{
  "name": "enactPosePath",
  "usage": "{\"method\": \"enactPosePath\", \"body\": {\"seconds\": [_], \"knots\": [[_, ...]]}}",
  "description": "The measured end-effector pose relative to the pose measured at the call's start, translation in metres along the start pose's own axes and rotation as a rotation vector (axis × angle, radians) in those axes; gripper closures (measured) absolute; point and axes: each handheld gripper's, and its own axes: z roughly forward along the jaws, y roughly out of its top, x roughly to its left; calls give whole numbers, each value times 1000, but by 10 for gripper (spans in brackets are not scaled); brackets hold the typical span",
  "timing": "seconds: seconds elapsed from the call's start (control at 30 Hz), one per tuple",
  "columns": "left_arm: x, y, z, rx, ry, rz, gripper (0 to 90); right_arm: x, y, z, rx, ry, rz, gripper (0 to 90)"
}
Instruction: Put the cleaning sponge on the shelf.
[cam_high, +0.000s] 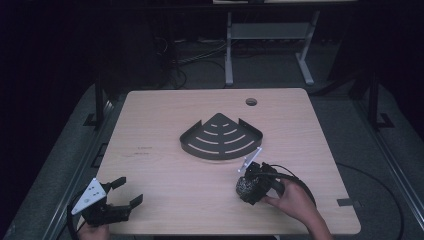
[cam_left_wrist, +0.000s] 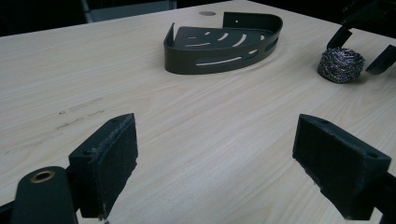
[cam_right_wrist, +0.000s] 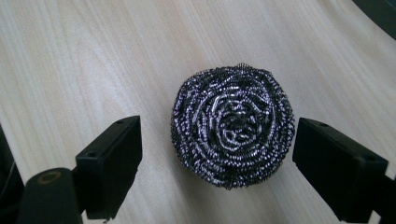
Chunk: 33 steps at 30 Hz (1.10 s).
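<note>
A round steel-wool scourer (cam_right_wrist: 232, 126) lies on the wooden table (cam_high: 165, 115), right of centre near the front. My right gripper (cam_right_wrist: 224, 151) is open, tilted down over the scourer, one black pad on each side, with gaps between pads and wool. From above, the right gripper (cam_high: 250, 186) covers part of the scourer (cam_high: 242, 188). My left gripper (cam_high: 129, 191) is open with nothing between its pads, low at the front left corner. It looks across the table at the scourer (cam_left_wrist: 341, 65) and a dark slotted corner shelf (cam_left_wrist: 224, 42).
The dark corner shelf (cam_high: 220, 137) lies flat at the table's middle, just behind the scourer. A round cable hole (cam_high: 251, 102) is near the far edge. Faint scuff marks (cam_high: 142, 150) show on the left. A white desk frame (cam_high: 229, 50) stands beyond the table.
</note>
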Motion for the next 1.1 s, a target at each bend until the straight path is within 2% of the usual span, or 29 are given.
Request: {"method": "enactPosePath", "body": {"seconds": [0.37, 0.7, 0.77, 1.1], "knots": [[1, 0, -1, -3, 1, -5, 133, -7, 6, 10, 38, 15, 7, 210], [1, 0, -1, -4, 1, -6, 133, -9, 8, 14, 49, 22, 9, 236], [1, 0, -1, -5, 0, -6, 133, -9, 8, 14, 50, 30, 6, 290], [1, 0, -1, -5, 1, -5, 133, -8, 8, 14, 55, 38, 1, 322]]}}
